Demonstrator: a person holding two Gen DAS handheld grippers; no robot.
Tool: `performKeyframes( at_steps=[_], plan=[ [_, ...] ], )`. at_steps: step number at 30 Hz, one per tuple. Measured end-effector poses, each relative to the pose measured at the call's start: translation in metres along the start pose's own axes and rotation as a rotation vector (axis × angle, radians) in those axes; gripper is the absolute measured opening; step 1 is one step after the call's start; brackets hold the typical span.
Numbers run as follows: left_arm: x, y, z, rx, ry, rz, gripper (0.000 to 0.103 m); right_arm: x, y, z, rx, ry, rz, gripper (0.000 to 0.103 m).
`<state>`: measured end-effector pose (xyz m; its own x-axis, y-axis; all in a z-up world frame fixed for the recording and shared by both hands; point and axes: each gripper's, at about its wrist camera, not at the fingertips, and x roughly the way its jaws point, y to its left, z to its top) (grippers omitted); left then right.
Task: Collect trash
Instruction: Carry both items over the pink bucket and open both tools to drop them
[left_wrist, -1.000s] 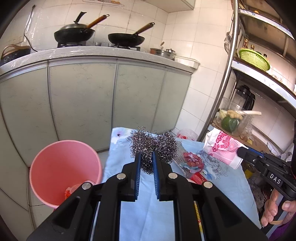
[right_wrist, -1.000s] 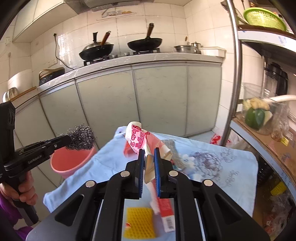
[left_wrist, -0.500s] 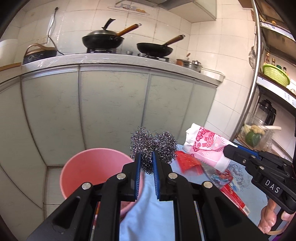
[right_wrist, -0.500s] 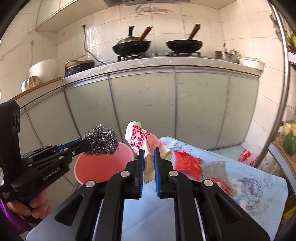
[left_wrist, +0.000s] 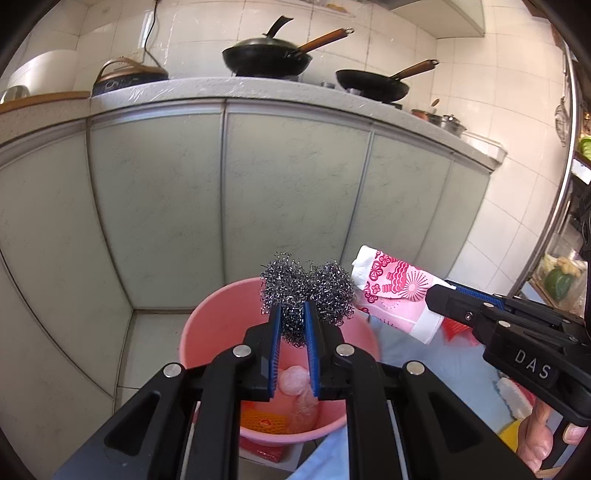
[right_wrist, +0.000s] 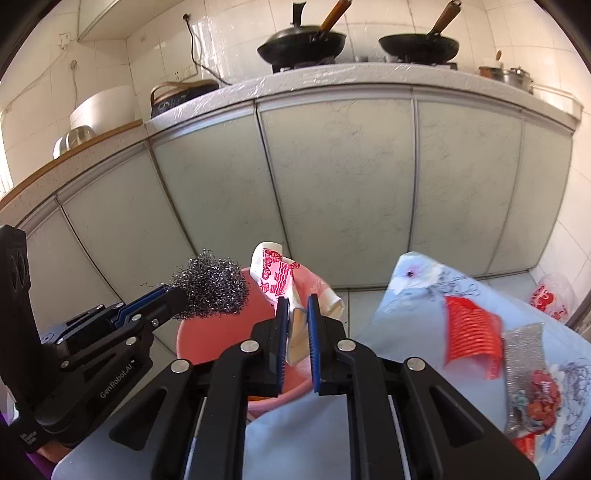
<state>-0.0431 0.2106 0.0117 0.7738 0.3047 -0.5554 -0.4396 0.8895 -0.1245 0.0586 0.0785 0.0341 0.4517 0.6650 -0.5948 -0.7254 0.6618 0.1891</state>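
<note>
Above the pink bucket (left_wrist: 207, 332), left tool (left_wrist: 292, 325) pinches frizzy steel wool (left_wrist: 306, 286), right tool (right_wrist: 295, 317) crumpled pink-printed wrapper (right_wrist: 277, 275).

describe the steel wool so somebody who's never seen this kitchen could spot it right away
Find the pink bucket on the floor in front of the pale cabinet doors. Above its rim, the left gripper pinches the steel wool, a tangled ball of shiny grey wire. The crumpled paper cup beside it is pink and white, with red print.

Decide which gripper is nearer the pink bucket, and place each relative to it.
Left. The left gripper holds the steel wool right over the pink bucket. The right gripper, holding a crushed paper cup, is beside the rim, toward the table.
</note>
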Motion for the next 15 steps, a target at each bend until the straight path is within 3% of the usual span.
performKeyframes(
  at_steps=[15],
  plan=[
    [0.055,0.018,-0.029,0.008,0.112,0.078,0.012,0.073,0.003,-0.020,0.026,0.134,0.003,0.011]
  ],
)
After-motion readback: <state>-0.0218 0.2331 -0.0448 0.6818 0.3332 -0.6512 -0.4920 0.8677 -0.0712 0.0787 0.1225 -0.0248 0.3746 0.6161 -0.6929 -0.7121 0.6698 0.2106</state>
